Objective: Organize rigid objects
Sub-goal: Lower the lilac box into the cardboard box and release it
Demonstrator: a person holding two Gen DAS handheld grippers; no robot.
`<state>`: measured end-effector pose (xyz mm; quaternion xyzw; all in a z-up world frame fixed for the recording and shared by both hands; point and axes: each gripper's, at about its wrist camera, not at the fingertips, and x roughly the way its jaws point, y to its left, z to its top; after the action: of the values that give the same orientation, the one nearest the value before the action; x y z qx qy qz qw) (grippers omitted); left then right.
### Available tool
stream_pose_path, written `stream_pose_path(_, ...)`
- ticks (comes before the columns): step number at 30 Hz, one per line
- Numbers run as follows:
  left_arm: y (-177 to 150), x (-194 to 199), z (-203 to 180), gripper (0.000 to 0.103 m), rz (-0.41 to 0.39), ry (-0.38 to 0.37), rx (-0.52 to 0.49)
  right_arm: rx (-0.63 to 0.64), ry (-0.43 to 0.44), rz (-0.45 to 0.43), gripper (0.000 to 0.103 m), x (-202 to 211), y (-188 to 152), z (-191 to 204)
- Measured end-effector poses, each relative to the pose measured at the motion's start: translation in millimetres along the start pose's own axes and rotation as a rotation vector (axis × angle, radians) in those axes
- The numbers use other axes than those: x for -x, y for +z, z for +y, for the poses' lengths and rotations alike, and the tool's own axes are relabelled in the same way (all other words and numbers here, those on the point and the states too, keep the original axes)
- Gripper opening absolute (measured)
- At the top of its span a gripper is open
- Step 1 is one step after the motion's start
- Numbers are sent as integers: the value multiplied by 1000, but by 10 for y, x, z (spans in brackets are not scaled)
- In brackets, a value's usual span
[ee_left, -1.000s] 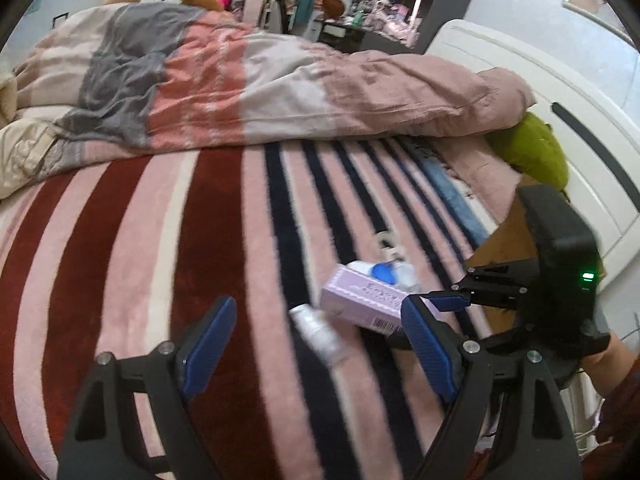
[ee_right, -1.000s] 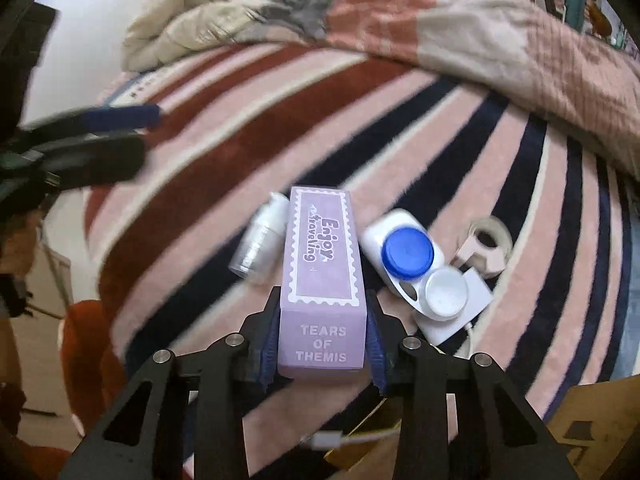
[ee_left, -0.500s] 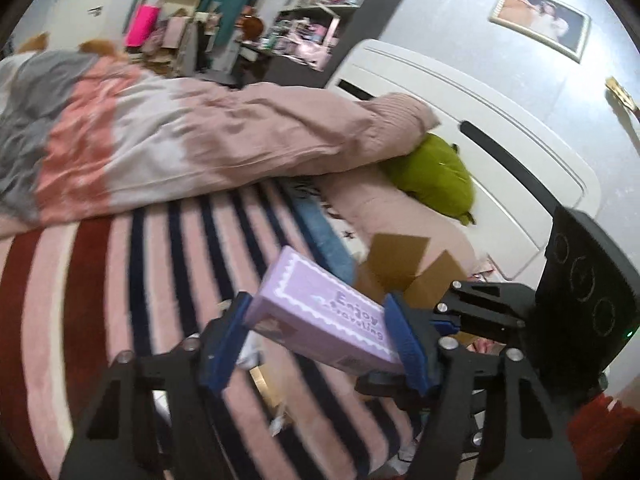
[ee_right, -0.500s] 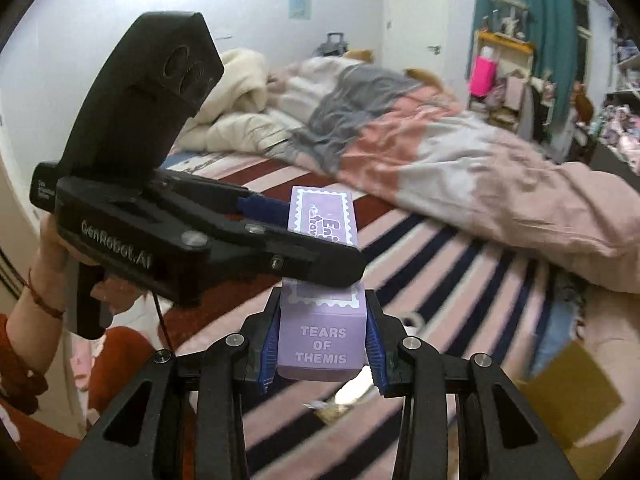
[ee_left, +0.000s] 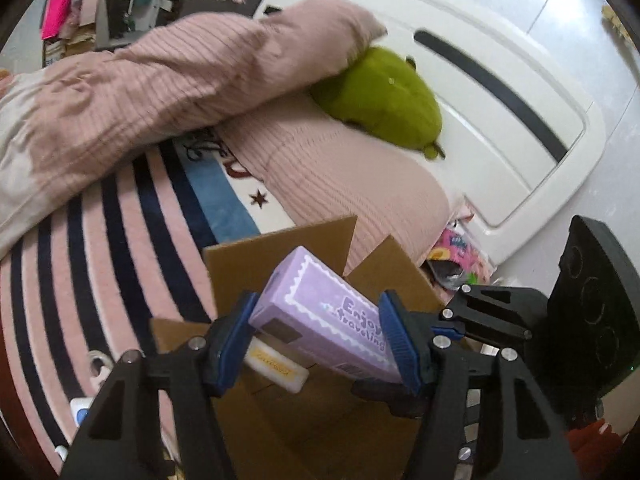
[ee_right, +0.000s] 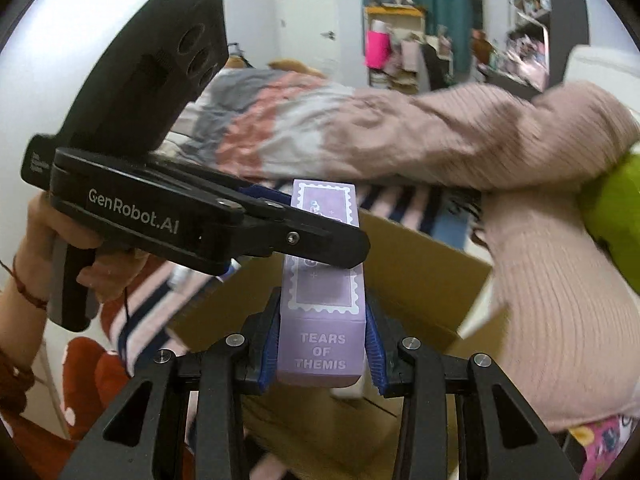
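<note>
Only left view shows white item (ee_left: 277,365), under purple box (ee_left: 325,312).

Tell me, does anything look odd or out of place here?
One thing: the purple box hangs tilted above the open cardboard box, clamped by both the left gripper and the right gripper at once. Nothing looks spilled or damaged, though the pictures are blurry.

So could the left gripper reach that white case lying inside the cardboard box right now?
Probably not: the left gripper is shut on the purple box, which also sits between its fingers and the white case below.
</note>
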<state>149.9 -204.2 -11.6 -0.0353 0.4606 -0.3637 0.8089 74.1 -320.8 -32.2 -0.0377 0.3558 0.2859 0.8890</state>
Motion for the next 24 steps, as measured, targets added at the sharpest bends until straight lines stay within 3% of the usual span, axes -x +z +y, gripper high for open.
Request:
stream_pose_path(3, 13, -178, -25, 60, 44, 29, -1, -20, -6, 43, 32, -69, -63, -90)
stream_pose_path(8, -65, -119, -32, 73, 34, 96, -23, -11, -44, 85, 35, -176, -92, -97)
stream_pose_path(13, -116, 223, -1, 75, -27, 120, -24, 4, -29, 63, 57, -146, -72, 35)
stream_pose_path(17, -220, 639, 122, 75, -92, 167, -26, 20, -12, 7, 65, -51, 14, 217)
stream_pose_path(19, -300, 819, 216, 75, -119, 197, -25, 40, -5, -44, 85, 7, 100, 376)
stream_pose_path(20, -371, 949, 298, 75, -137, 227, -25, 52, 2, -64, 90, 16, 145, 449)
stream_pose_path(24, -619, 1288, 639, 76, -178, 319, -1, 99, 41, -99, 93, -58, 382, 841)
